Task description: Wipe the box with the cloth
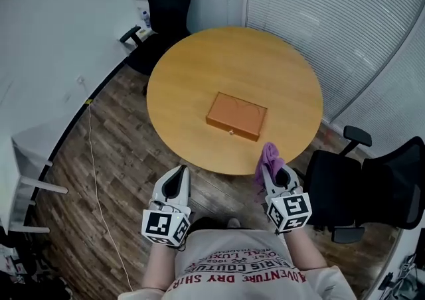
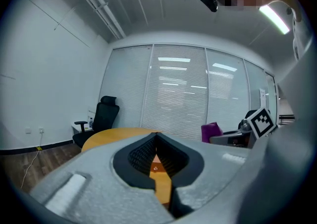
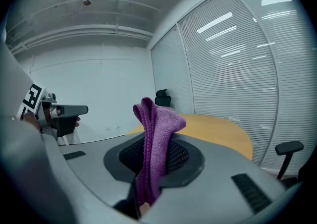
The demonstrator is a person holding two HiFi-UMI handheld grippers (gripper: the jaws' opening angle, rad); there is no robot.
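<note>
A flat orange-brown box (image 1: 237,115) lies shut near the middle of the round wooden table (image 1: 192,73). My right gripper (image 1: 273,171) hovers at the table's near edge, shut on a purple cloth (image 1: 268,158) that sticks up from the jaws. In the right gripper view the cloth (image 3: 157,134) stands upright between the dark pads (image 3: 179,156). My left gripper (image 1: 179,174) hangs over the floor just short of the table, shut and holding nothing. Through the slit of the left gripper (image 2: 157,138) I see a sliver of the box (image 2: 155,167).
One black office chair (image 1: 167,0) stands behind the table, another (image 1: 372,186) at its right near my right gripper. A white desk (image 1: 30,152) is at the left wall, with a thin cable (image 1: 93,159) across the wood floor. Blinded glass walls curve round the back.
</note>
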